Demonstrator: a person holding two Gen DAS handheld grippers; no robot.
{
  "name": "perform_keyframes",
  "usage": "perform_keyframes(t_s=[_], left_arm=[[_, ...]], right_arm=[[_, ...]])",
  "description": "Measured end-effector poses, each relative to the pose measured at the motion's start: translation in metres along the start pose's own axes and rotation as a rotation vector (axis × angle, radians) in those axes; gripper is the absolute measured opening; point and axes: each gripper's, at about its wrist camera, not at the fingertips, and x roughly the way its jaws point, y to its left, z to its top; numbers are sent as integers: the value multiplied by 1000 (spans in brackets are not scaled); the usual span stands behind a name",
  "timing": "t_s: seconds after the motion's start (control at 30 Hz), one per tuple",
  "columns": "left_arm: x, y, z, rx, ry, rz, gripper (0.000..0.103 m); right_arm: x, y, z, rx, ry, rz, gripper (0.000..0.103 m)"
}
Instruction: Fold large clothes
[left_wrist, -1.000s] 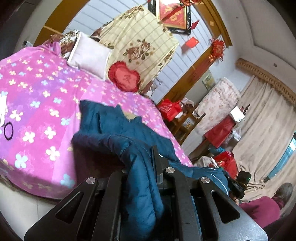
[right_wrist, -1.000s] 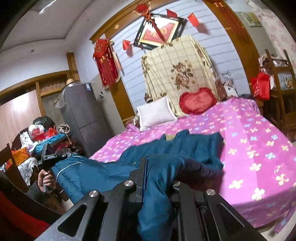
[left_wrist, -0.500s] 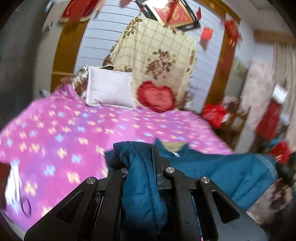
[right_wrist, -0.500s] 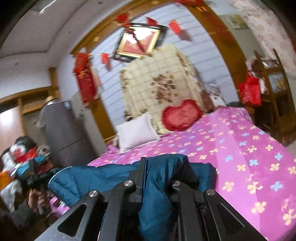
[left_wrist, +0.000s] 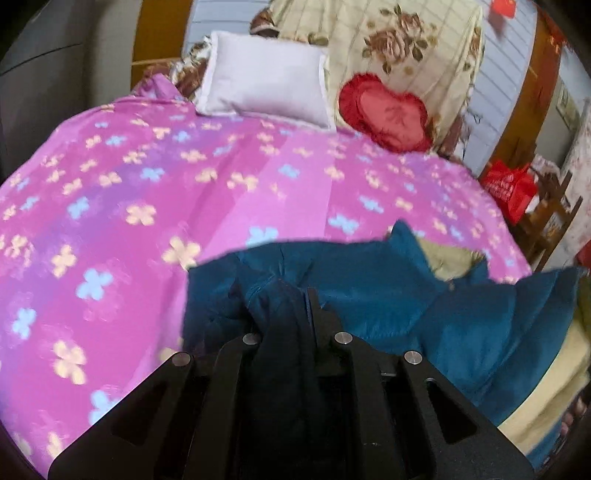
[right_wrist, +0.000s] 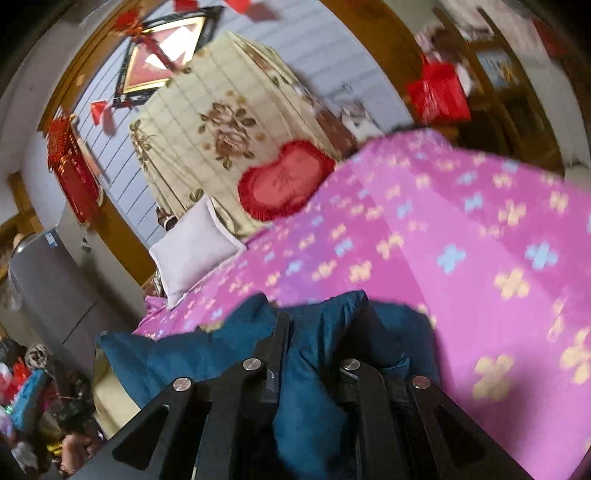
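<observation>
From my left gripper I look down along the fingers onto a bed covered in a pink sheet with pale yellow and blue flowers. My jaws are closed down on a bunched fold of the blue jacket, the dark fabric squeezed between them and running back toward the camera; the log hints they are just starting to part, but the cloth is still pinched. The rest of the jacket spreads out ahead and to the right of the fingers, lying on the near part of the bed, with a patch of its tan lining showing at the collar. Farther back, a white pillow and a red heart-shaped cushion sit at the head of the bed, leaning against a cream floral blanket. A red bag hangs on a wooden chair off the right side of the bed. From my right gripper the view is tilted and blurred, but the jaws are clamped fully on another fold of the same blue jacket, which bulges up between and over the fingers. The garment trails away to the left, off the bed edge. The pink bed fills the right of this view, with the pillow and the heart cushion beyond.
</observation>
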Motion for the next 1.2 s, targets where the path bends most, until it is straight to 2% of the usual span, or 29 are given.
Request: perform_keyframes(t_s=[0.1,0.17,0.2,0.27,0.3,0.33,0.37,0.4,0.43,0.5,0.6,0.7,0.77,0.8,0.9,0.97,1.07,1.13,1.2], left_arm=[[8,-1,-6,7,5,-22,10],[10,9,-5,-47,29,-71,11],[9,14,-3,-73,52,-95,12],[3,21,2,-102,103,-149,17],[-3,25,5,-120,114,-182,25],[-12,30,8,-141,114,-224,39],[-22,34,10,-151,102,-257,48],[-40,42,13,-164,67,-296,67],[-53,48,13,-169,34,-304,75],[-83,63,12,-188,-28,-299,76],[-111,71,-1,-169,-64,-284,76],[-125,52,-29,-44,-43,-252,76],[-130,36,-52,19,-25,-241,76],[-130,26,-62,43,-16,-237,76],[-124,-3,-79,116,17,-231,76],[-117,-25,-72,164,4,-223,76],[-102,-49,-45,155,-18,-192,76],[-80,-64,-21,143,-11,-158,76],[-54,-77,2,147,14,-131,76]], right_arm=[[14,-21,-2,83,63,37,9],[14,-23,-1,97,72,56,13],[12,-23,0,109,77,60,16],[5,-23,2,133,84,100,31],[-1,-24,2,165,85,138,47],[-8,-23,1,188,83,165,67],[-17,-22,1,204,74,187,76],[-25,-19,1,204,64,197,84],[-36,-15,0,191,59,202,84],[-54,-4,-1,138,68,218,84],[-78,13,-5,5,78,229,84],[-91,39,-16,-216,115,226,84],[-93,49,-27,-306,142,231,83],[-93,56,-32,-349,161,241,79],[-88,62,-40,-377,163,211,68],[-80,63,-40,-370,156,175,64],[-58,68,-40,-381,171,62,64],[-41,74,-37,-396,181,4,64],[-21,81,-30,-387,202,-15,65]])
